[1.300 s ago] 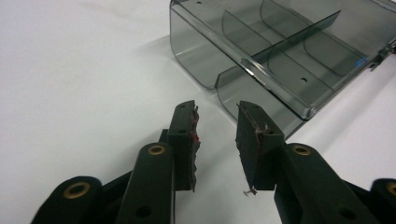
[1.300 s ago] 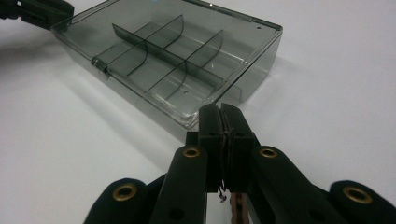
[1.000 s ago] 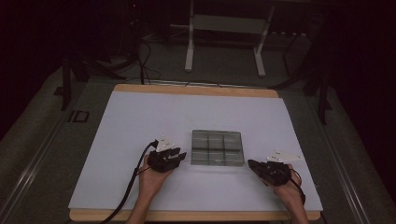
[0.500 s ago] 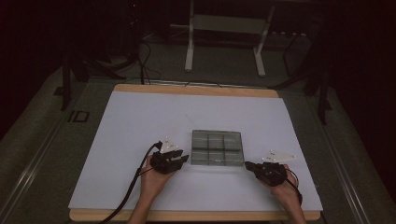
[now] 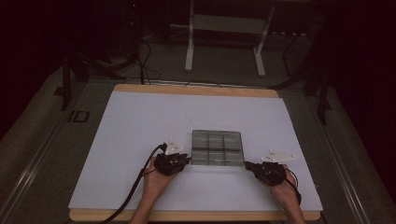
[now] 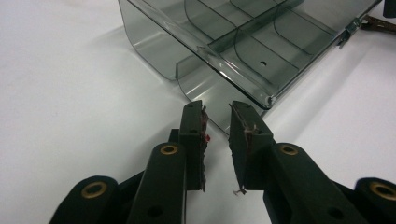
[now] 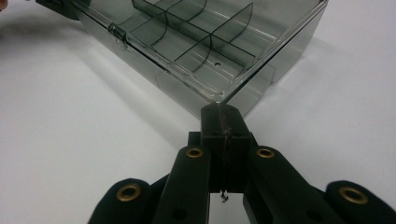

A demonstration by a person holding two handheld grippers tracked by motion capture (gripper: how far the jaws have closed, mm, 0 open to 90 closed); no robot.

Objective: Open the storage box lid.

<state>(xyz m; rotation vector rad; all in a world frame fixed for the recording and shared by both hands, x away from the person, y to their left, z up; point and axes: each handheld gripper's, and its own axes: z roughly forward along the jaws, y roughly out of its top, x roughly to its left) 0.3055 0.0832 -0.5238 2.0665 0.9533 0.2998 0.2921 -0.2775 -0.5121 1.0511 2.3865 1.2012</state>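
Observation:
A smoky clear compartment box (image 5: 217, 140) lies lid-closed on the white table, its dividers showing through the lid (image 6: 243, 42) (image 7: 187, 32). My left gripper (image 5: 187, 160) points at the box's front left corner. Its jaws (image 6: 216, 108) have just been closing and now stand a narrow gap apart, with nothing between them, just short of the corner. My right gripper (image 5: 247, 165) lies at the front right corner. Its pads are pressed together (image 7: 220, 108) and its tip is right at the lid's corner edge.
The white tabletop (image 5: 140, 121) has a wooden rim (image 5: 196, 89) along its far edge. A white-legged stand (image 5: 224, 42) and cables (image 5: 140, 56) stand on the dark floor behind. A small latch (image 6: 348, 29) sits on the box's front wall.
The left gripper has edged slightly right, toward the box's corner. The right hand and the box have stayed where they were.

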